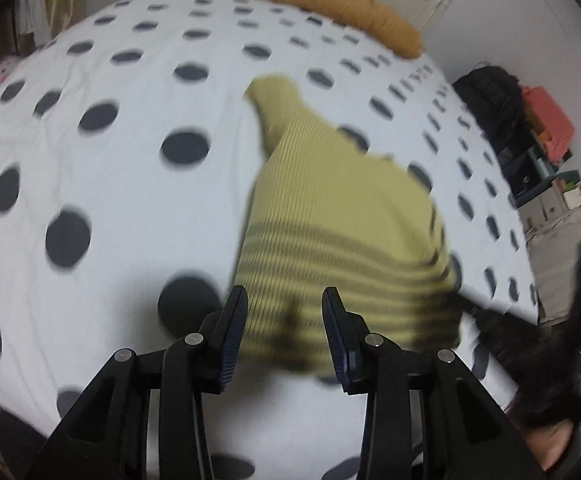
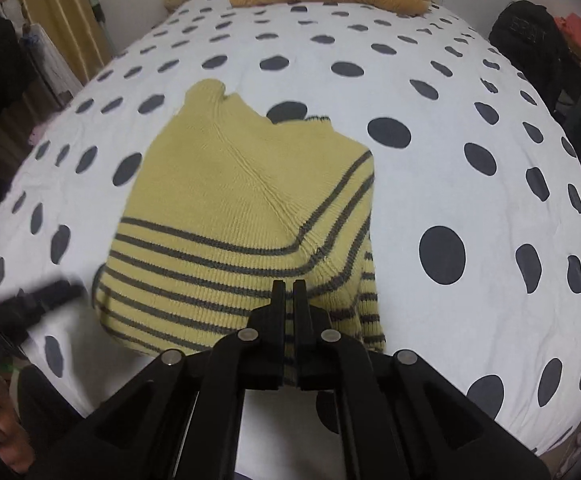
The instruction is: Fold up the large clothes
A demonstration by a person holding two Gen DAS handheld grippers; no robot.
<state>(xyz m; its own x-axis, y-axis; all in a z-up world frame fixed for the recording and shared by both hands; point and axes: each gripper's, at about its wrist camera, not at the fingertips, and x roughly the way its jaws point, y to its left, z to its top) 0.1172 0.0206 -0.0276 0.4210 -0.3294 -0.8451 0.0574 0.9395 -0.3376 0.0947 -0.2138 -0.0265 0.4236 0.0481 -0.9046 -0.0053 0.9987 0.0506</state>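
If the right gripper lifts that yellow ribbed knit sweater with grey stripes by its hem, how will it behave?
The yellow striped knit sweater already lies folded and rumpled, so it probably droops limply. Its ribbed texture likely resists slipping from the right gripper.

My left tongs stand with their jaws wide apart and hold nothing between them. My right tongs have the jaws pressed nearly together, pinching the sweater hem. In the left view my right tongs appear blurred.
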